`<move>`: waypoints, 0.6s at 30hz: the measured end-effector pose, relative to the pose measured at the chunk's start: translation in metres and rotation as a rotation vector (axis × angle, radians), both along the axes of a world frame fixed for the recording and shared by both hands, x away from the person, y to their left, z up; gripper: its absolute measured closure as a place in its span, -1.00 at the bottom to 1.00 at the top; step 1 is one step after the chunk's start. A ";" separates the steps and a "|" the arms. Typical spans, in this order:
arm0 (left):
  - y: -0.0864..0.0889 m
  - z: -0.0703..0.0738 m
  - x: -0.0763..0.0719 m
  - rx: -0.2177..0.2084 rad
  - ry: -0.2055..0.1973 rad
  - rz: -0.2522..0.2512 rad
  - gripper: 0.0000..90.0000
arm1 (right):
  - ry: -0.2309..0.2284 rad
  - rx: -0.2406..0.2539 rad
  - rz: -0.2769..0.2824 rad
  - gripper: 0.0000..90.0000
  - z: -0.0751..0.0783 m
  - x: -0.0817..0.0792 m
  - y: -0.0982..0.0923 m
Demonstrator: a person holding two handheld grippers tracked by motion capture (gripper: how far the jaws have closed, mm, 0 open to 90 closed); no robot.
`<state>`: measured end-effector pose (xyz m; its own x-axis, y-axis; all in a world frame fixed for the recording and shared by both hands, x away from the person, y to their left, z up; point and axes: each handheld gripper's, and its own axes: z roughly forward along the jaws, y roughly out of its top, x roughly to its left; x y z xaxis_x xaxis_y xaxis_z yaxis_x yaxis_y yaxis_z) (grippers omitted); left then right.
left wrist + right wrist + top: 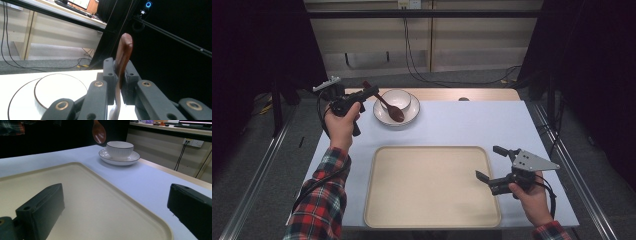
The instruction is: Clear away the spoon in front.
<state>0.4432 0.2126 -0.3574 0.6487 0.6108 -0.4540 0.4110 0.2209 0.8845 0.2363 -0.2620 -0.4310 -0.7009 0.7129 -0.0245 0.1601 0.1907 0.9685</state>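
Lying mid-table on pale blue cloth (452, 125): cream tray (432, 186), bare. Sitting behind it, far-left: white bowl (396, 97) on saucer (414, 111), both dark-rimmed. Hanging above bowl w/ scoop down: brown spoon (390, 108), handle clamped btwn left gripper (370, 92) jaws. Hovering at tray's right edge: right gripper (491, 162), jaws wide apart, gripping nothing. Trailing down back wall: black cables (412, 55).

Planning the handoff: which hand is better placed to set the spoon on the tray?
Left. Its gripper is shut on the spoon, held above the plate. The right gripper is open at the tray.
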 end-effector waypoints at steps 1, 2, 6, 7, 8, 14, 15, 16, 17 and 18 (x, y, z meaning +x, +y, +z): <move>0.001 0.000 -0.001 0.014 -0.003 -0.007 0.86 | -0.002 -0.001 0.002 -0.99 0.000 0.000 0.000; 0.002 0.001 -0.003 0.017 -0.004 -0.011 0.86 | -0.003 -0.001 0.002 -0.99 0.000 0.000 0.001; 0.004 0.002 -0.007 0.021 0.003 -0.017 0.86 | -0.004 -0.010 0.008 -0.99 0.000 0.000 0.001; 0.006 0.002 -0.010 0.019 0.007 -0.022 0.86 | -0.002 -0.011 0.010 -0.99 -0.001 0.000 0.002; 0.006 0.002 -0.010 0.019 0.007 -0.022 0.86 | -0.002 -0.011 0.010 -0.99 -0.001 0.000 0.002; 0.009 0.001 -0.016 0.018 0.007 -0.030 0.86 | -0.007 -0.015 0.006 -0.99 -0.001 0.000 0.003; 0.009 0.001 -0.018 0.007 0.007 -0.032 0.86 | -0.010 -0.017 0.009 -0.99 -0.001 0.000 0.002; 0.010 0.000 -0.018 0.026 0.006 -0.040 0.86 | -0.008 -0.017 0.011 -0.99 -0.001 0.000 0.002; 0.009 0.000 -0.019 0.025 0.008 -0.042 0.86 | -0.011 -0.017 0.008 -0.99 -0.001 0.000 0.002; 0.009 0.000 -0.020 0.019 0.008 -0.044 0.86 | -0.008 -0.013 0.007 -0.99 -0.001 0.000 0.002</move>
